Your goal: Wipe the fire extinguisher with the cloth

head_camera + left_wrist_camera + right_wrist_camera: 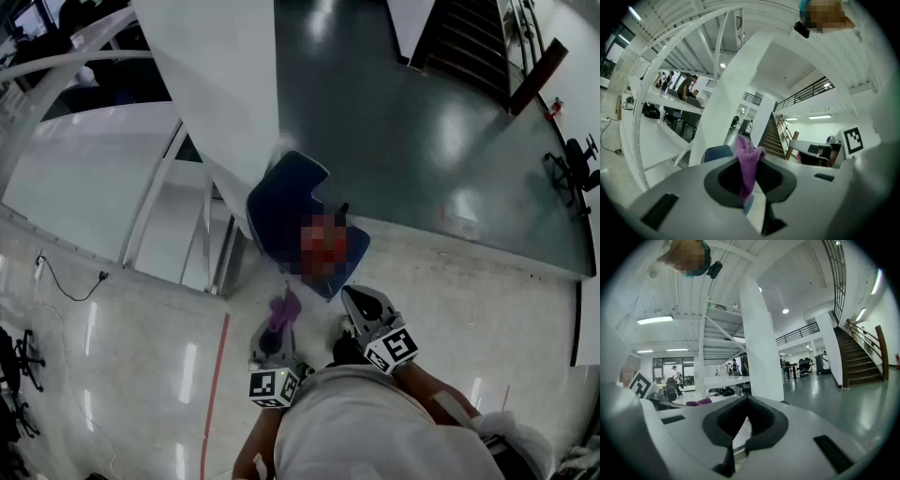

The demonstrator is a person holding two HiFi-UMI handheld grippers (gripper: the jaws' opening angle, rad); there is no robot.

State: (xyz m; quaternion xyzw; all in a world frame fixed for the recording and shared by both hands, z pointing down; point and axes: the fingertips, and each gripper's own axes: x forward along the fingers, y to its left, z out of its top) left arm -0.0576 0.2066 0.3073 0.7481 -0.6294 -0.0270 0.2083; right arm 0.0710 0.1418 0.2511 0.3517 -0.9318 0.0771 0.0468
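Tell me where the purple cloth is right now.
The purple cloth is clamped in the left gripper. In the head view it sits low, near the centre, just below the blue chair.

Head view dim, bluish cast; ceiling-light glare streaks on glossy floor; gripper views brighter, lit by ceiling strip lights; heavy fisheye warp, black vignetted corners; left claw foreground soft.

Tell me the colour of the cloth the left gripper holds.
Purple. The cloth shows clearest in the left gripper view.
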